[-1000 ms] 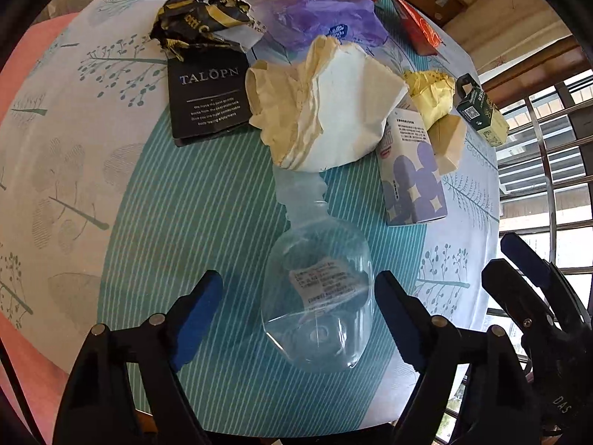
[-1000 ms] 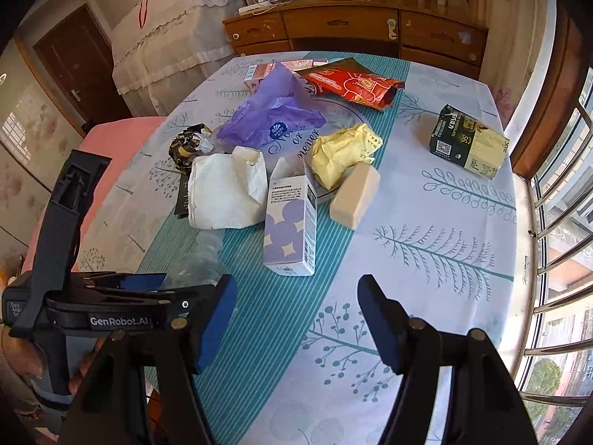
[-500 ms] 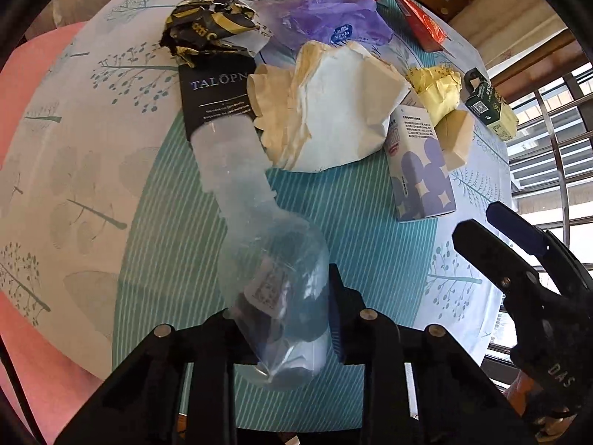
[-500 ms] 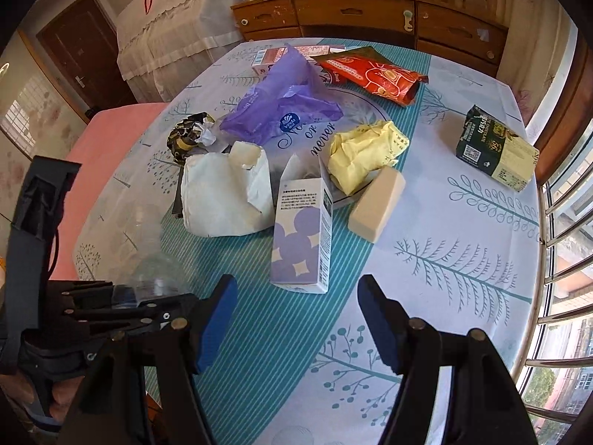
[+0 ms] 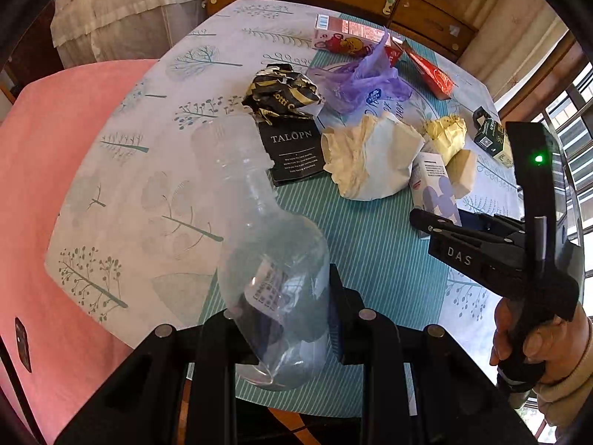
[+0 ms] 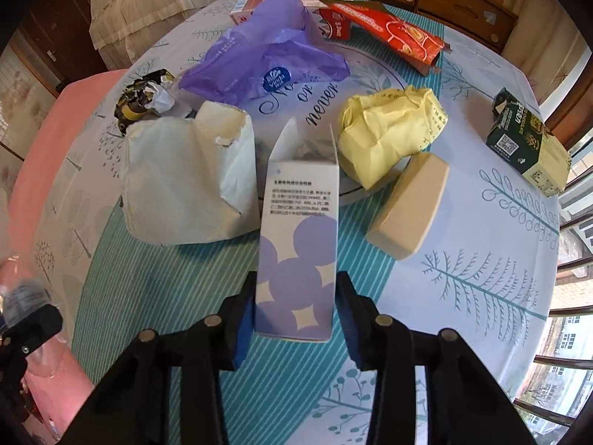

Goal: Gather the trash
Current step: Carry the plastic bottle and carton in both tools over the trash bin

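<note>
My left gripper (image 5: 281,319) is shut on a clear plastic bottle (image 5: 259,230) and holds it tilted above the table, neck pointing away. My right gripper (image 6: 296,307) is around the near end of a white and purple carton (image 6: 300,244) lying on the tablecloth; its blue pads sit against both sides. The carton also shows in the left wrist view (image 5: 433,193), with the right gripper (image 5: 481,244) over it. Other trash lies beyond: a torn white paper bag (image 6: 185,185), a purple plastic bag (image 6: 267,59), yellow wrapping (image 6: 389,129), a beige block (image 6: 411,204).
A round table with a tree-print cloth (image 6: 481,278) carries more litter: a green box (image 6: 526,144), a red snack packet (image 6: 393,33), a black-gold wrapper (image 5: 281,92), a black TALOPN card (image 5: 292,152). A pink seat (image 5: 37,185) stands left. Window bars are at the right.
My left gripper has lifted the bottle higher and pulled back from the table. My right gripper has moved forward and closed from wide open onto the purple carton.
</note>
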A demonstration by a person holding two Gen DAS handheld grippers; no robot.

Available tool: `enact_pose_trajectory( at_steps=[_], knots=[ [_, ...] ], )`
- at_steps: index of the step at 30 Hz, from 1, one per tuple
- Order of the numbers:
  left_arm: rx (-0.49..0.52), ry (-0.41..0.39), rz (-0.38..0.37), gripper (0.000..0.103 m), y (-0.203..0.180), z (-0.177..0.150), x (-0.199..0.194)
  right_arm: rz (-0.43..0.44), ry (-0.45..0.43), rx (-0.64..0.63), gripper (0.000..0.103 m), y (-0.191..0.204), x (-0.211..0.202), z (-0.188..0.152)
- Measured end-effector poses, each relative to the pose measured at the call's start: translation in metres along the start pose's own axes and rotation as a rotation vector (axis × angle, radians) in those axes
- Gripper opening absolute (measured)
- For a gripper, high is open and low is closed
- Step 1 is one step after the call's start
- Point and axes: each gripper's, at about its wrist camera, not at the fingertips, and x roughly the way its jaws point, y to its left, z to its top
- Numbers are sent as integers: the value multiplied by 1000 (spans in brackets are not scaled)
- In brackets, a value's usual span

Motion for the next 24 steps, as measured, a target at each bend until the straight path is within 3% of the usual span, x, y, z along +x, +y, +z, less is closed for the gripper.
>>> enact_pose_trajectory(
  at_steps=[1, 11, 18, 24],
  knots=[
    [-1, -5, 4, 24, 1, -1, -3, 1, -2, -4, 34, 1, 0, 0],
    [39, -27, 9, 24, 14, -13, -24, 62, -56, 74, 34, 1, -30, -26],
    [139, -56, -14, 24, 12, -18, -44, 81, -105, 132, 34, 9, -68, -59],
    [255, -95, -60, 24, 21, -28, -71, 29, -149, 219, 34, 30, -93, -93]
  ],
)
